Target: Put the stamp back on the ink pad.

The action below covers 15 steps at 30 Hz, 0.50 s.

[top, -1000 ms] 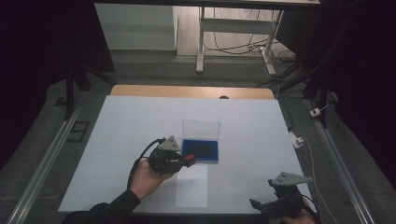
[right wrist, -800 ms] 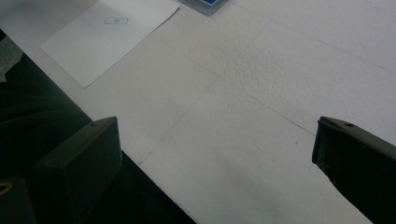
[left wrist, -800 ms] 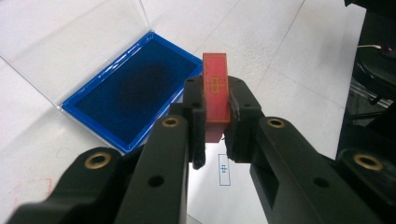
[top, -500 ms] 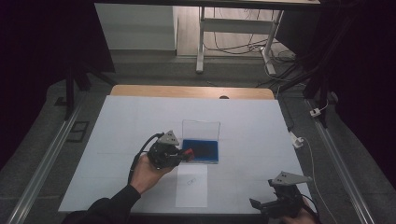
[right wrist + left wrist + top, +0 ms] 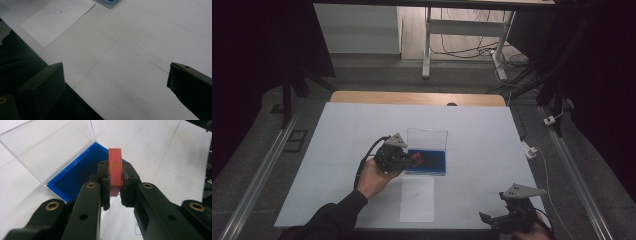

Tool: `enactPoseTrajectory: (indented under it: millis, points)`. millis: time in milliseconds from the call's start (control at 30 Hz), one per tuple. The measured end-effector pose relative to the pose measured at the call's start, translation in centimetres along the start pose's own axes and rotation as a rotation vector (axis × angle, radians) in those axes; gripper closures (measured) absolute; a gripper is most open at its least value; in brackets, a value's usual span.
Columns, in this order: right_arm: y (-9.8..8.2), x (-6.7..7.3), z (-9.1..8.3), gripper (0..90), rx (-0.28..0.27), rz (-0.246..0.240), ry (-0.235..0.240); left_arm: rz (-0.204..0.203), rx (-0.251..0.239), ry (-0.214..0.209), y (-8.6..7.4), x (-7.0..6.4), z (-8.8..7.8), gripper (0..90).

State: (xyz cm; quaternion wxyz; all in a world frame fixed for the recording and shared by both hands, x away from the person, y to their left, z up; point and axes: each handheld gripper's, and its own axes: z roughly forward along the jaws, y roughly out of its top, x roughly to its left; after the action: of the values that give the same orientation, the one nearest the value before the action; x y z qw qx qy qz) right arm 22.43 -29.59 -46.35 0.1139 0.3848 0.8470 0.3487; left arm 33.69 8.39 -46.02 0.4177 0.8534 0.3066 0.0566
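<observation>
The left gripper [image 5: 115, 181] has its jaws clamped tight on a small red block [image 5: 115, 170] with a fine gold line pattern on its face; the block stands upright between the pads and sticks out above them. In the high view the same left gripper [image 5: 412, 159] sits at the left edge of an open case [image 5: 427, 161], a shallow blue tray whose clear lid [image 5: 427, 139] stands up at the far side, and the red block [image 5: 414, 158] shows as a small spot at the jaw tips, just over the tray's near left corner. From the left gripper view the blue tray [image 5: 75, 177] lies beyond and to the left of the block, with the clear lid [image 5: 47, 147] tilted back behind it. A white sheet of paper [image 5: 417, 198] with a small printed mark lies flat on the white table [image 5: 337, 130] just in front of the case. The right gripper [image 5: 507, 220] rests at the near right edge of the table, well apart from the case, its jaws spread wide with nothing between them; its own view shows bare tabletop between the two jaws and the paper [image 5: 58, 20] farther off
</observation>
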Motion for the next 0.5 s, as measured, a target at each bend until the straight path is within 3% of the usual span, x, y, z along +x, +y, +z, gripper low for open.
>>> enactPoseTrajectory:
  millis: [500]
  points:
    - [0.0,0.0,0.0,1.7,0.0,0.0,0.003,0.014,0.02,0.02,0.9,1.1,3.3,79.5]
